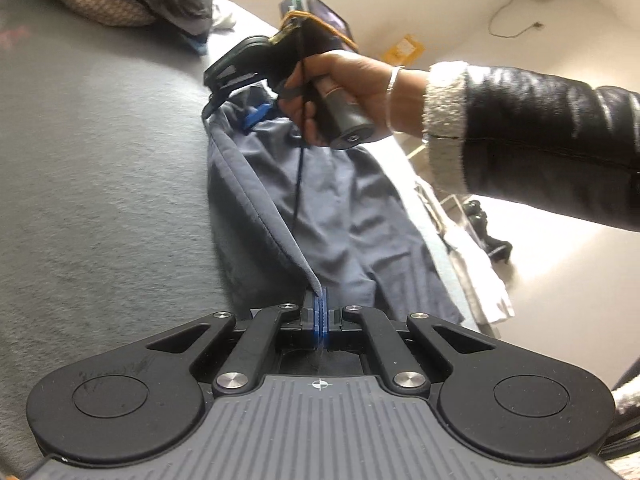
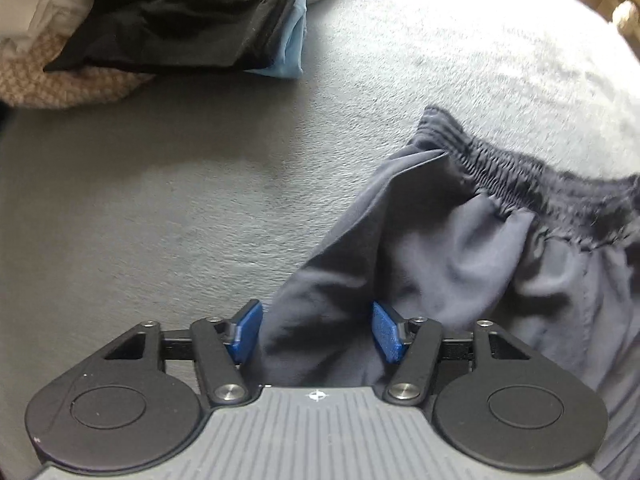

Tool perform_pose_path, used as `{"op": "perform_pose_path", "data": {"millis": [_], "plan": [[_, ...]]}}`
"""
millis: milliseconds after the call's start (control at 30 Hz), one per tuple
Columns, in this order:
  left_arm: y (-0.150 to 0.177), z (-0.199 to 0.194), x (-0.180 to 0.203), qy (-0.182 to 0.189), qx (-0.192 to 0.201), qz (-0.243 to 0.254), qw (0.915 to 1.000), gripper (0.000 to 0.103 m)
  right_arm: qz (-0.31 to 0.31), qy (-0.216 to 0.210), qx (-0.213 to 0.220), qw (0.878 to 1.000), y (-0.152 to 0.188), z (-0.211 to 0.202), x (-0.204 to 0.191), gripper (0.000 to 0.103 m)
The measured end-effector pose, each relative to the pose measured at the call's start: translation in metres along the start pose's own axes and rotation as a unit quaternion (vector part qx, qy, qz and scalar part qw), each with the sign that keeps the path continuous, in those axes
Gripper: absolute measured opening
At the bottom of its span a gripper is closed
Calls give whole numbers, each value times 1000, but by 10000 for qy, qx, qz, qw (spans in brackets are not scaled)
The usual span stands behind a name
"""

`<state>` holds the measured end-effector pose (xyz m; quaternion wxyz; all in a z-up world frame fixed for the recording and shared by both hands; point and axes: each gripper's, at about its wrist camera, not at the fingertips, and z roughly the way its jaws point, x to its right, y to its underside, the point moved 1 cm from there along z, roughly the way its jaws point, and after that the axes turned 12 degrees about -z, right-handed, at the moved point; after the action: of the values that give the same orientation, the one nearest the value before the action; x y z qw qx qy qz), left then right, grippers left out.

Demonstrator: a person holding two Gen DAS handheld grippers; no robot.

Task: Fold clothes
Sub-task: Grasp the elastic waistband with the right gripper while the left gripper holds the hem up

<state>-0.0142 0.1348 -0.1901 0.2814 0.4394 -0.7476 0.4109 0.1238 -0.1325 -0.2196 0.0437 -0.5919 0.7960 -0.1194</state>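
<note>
Left wrist view: the left gripper (image 1: 321, 312) had its blue pads pinched tight on an edge of the grey shorts (image 1: 320, 216).
Right gripper (image 2: 316, 332): its jaws stood wide apart, with shorts cloth lying between them but not squeezed.
Shorts: they lay on the grey blanket (image 2: 160, 208), waistband (image 2: 492, 168) bunched up.
Doing it well: I think both corners should be pulled evenly, so the fold lands flat.
Containers: none showed, only a pile of clothes (image 2: 180, 16) nearby.
</note>
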Motion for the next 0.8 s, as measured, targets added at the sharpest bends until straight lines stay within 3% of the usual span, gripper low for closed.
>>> {"op": "perform_pose_path", "data": {"millis": [100,167,267,567,800], "plan": [[-2,1,5,124,-50,46,9999,0,-108,52,58,9999,4,-1,5,41],[-4,2,8,198,-71,67,9998,0,-130,53,123,9998,6,-5,11,19],[-5,5,13,289,-49,55,9996,0,-141,81,279,9995,8,-15,19,7],[-9,25,55,636,-4,199,9978,0,-559,142,858,9946,0,-58,44,2],[-23,53,103,986,-23,277,9947,0,-514,202,1286,9902,2,-96,93,2]]}}
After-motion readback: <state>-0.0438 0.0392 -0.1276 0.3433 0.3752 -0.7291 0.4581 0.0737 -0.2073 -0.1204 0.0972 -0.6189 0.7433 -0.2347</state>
